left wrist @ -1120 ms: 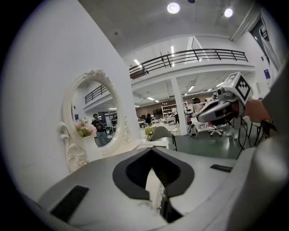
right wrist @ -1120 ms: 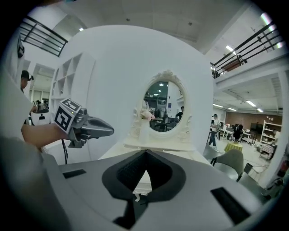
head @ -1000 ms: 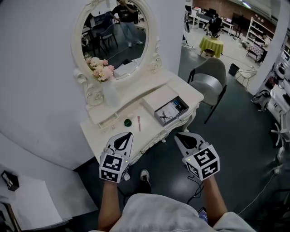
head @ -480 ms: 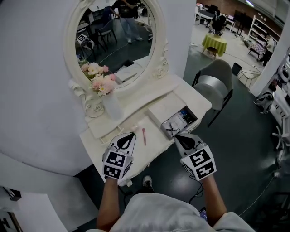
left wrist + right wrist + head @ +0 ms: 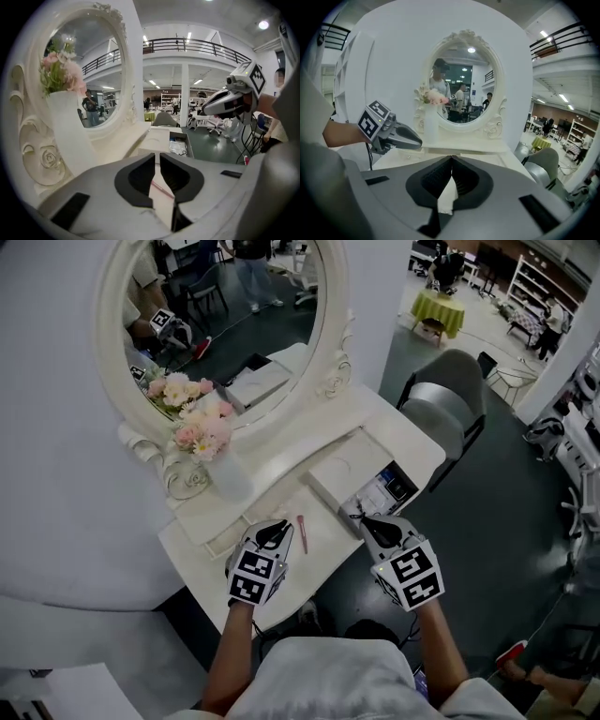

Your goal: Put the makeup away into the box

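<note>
A thin pink makeup stick (image 5: 302, 532) lies on the white dressing table (image 5: 211, 563); in the left gripper view the stick (image 5: 162, 188) shows through the gap between the jaws. My left gripper (image 5: 276, 526) hovers just left of it, its jaws (image 5: 157, 157) have just been opening, and nothing is between them. The white box (image 5: 349, 470) lies at the table's right, its open end (image 5: 382, 491) holding small items. My right gripper (image 5: 364, 518) is at the table's front edge just before that open end, shut and empty (image 5: 451, 159).
An oval mirror (image 5: 216, 315) stands at the back of the table, with a white vase of pink flowers (image 5: 202, 432) before it. A grey chair (image 5: 450, 404) stands to the right of the table. The dark floor lies below the table's front edge.
Both grippers have moved forward and down over the table. The left one now covers the spot where a small green round thing lay; the right one has reached the box's open end.
</note>
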